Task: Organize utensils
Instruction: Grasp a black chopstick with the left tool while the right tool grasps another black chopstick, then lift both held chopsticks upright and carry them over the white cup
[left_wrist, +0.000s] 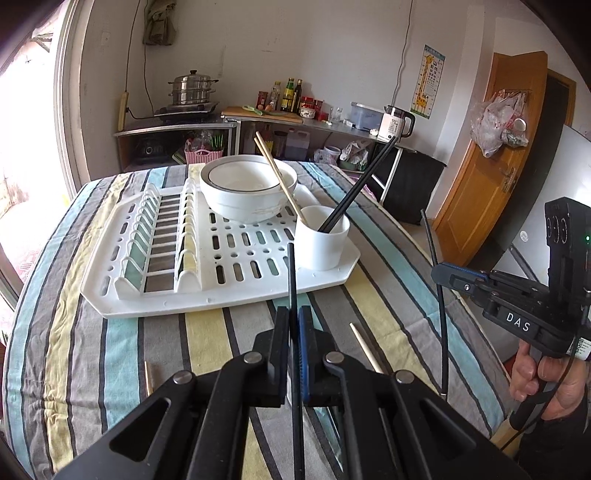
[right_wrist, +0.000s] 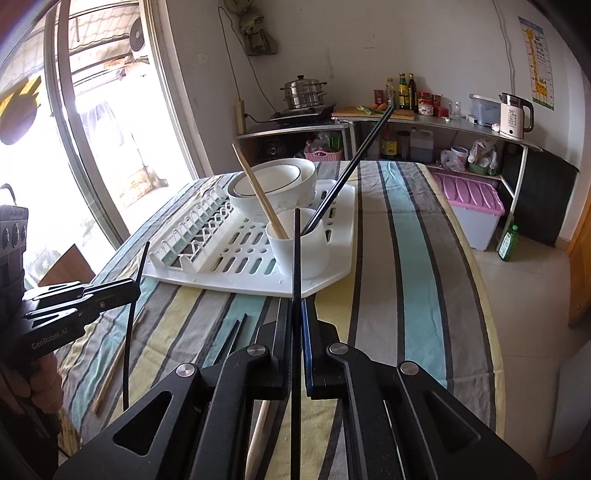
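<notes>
My left gripper (left_wrist: 293, 315) is shut on a black chopstick (left_wrist: 291, 273) that stands nearly upright between its pads, above the striped tablecloth. The right gripper (right_wrist: 296, 307) is likewise shut on a second black chopstick (right_wrist: 296, 251). Each shows in the other's view: right gripper (left_wrist: 439, 268) with its stick (left_wrist: 440, 325), left gripper (right_wrist: 136, 287) with its stick (right_wrist: 127, 339). Ahead, a white cup (left_wrist: 321, 240) (right_wrist: 299, 247) on the white drying rack (left_wrist: 221, 295) (right_wrist: 332, 280) holds wooden chopsticks (left_wrist: 279, 177) and black chopsticks (left_wrist: 354, 188).
A white bowl (left_wrist: 247, 192) sits on the rack behind the cup. Loose wooden chopsticks (left_wrist: 364, 349) (right_wrist: 114, 365) and black chopsticks (right_wrist: 232, 336) lie on the cloth near me. A person's hand (left_wrist: 546, 376) holds the right tool. A kitchen counter stands beyond the table.
</notes>
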